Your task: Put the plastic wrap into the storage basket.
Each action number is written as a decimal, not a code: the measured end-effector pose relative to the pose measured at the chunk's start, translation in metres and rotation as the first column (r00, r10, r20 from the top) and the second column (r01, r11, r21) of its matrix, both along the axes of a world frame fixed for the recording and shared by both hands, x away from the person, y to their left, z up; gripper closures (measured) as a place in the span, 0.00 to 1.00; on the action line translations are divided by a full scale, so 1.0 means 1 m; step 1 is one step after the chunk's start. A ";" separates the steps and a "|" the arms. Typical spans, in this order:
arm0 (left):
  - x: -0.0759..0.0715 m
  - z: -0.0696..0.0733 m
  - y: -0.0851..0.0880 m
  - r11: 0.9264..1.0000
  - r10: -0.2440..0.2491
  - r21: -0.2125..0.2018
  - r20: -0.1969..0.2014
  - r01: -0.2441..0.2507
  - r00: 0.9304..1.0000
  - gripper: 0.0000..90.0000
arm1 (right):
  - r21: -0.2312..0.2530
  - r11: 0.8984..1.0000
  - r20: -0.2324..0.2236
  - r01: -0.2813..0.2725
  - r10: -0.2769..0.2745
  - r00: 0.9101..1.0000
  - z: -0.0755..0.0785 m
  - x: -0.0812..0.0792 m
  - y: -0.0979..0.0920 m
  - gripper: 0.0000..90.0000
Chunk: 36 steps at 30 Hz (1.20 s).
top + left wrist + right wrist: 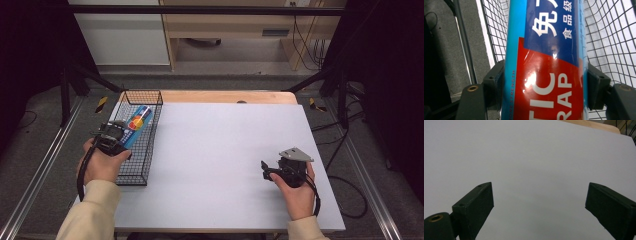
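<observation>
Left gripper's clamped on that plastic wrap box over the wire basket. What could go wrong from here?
1. The left gripper clamps the glossy plastic wrap box near one end, so the long box may pivot or slip.
2. Its far end could snag the wire basket mesh or rim.
3. The right gripper sits open, too far away to steady it.

I see the plastic-wrap box (136, 124) at the left of the high view, above the wire basket (150, 145): a long blue carton with a red panel and white lettering, tilted, far end toward the upper right.
</observation>
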<state>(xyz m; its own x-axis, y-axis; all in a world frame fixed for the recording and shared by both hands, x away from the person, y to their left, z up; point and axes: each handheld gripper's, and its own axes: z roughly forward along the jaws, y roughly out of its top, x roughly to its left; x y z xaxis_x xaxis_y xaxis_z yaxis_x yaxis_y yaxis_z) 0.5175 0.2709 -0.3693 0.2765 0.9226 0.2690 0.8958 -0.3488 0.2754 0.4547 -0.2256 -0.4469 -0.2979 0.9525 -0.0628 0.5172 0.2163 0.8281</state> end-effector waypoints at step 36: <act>0.010 -0.010 -0.008 0.998 -0.024 0.054 -0.104 0.030 0.994 0.35 | -0.001 1.000 -0.004 -0.020 0.020 1.000 -0.001 0.001 0.002 0.09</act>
